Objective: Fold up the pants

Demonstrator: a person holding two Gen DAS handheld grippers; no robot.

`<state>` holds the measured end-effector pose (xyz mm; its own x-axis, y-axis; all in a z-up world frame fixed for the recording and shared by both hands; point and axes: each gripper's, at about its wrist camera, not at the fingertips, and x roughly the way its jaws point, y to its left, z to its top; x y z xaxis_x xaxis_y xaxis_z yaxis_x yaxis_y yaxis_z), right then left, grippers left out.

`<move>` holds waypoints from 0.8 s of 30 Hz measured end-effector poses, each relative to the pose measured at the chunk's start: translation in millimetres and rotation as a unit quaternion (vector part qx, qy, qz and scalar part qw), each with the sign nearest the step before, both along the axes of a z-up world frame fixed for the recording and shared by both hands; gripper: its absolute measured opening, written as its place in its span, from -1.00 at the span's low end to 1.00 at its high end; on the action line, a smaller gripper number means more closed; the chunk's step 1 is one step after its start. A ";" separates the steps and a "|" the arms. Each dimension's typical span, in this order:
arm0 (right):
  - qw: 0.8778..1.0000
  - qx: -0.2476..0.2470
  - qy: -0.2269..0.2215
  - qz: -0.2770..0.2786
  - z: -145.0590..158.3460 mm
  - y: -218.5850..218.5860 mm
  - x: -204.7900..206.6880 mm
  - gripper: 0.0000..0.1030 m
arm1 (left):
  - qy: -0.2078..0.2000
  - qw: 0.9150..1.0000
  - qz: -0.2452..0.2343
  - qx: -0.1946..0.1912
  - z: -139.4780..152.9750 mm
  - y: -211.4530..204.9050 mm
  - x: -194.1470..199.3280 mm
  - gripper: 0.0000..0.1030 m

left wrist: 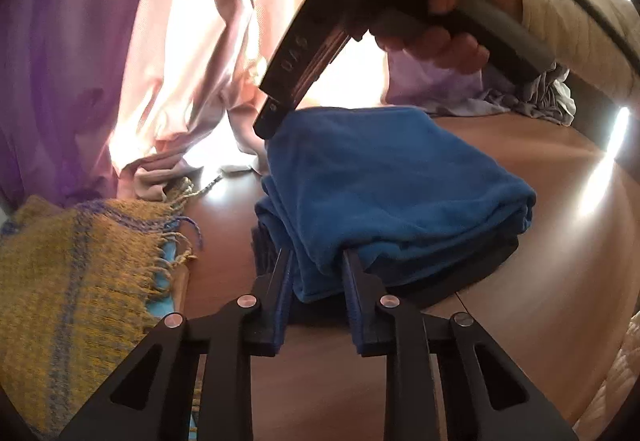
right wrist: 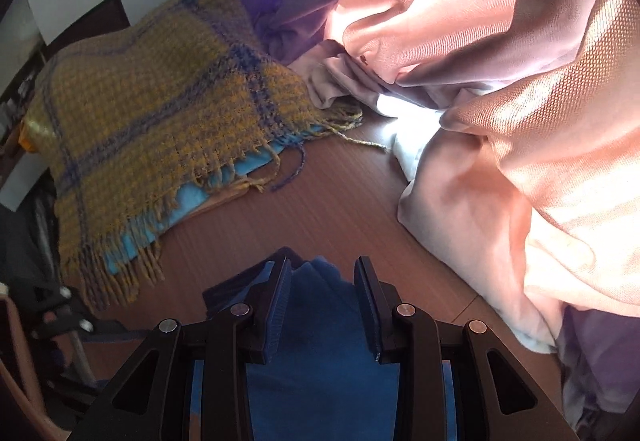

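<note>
Already folded into a thick bundle, the blue pants [left wrist: 396, 193] lay on the brown table [left wrist: 520, 145]. The left gripper [left wrist: 318, 261] had its jaws clamped on the bundle's near edge, and the right gripper [right wrist: 322, 273] pinched blue cloth at the far corner. A yellow plaid blanket [right wrist: 152, 113] sat nearby, pink curtains [right wrist: 500, 81] beyond.
</note>
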<state>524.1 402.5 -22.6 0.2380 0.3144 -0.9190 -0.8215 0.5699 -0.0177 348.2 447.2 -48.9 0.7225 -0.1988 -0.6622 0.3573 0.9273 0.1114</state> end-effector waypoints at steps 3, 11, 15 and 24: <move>1.000 -0.001 0.014 -0.002 -2.2 0.7 2.5 -0.36 | 0.005 1.000 0.002 0.001 -2.7 0.3 4.8 -0.51; 0.999 -0.032 0.040 -0.013 -10.7 5.2 15.1 -0.36 | -0.008 1.000 -0.010 0.007 4.2 -5.9 8.8 -0.77; 0.997 -0.057 0.052 -0.007 -16.3 14.2 20.8 -0.36 | -0.009 1.000 -0.008 0.002 4.7 -6.9 15.0 -0.77; 0.993 -0.089 0.074 0.001 -24.0 27.3 26.6 -0.64 | -0.016 1.000 -0.006 0.011 5.3 -5.4 12.7 -0.83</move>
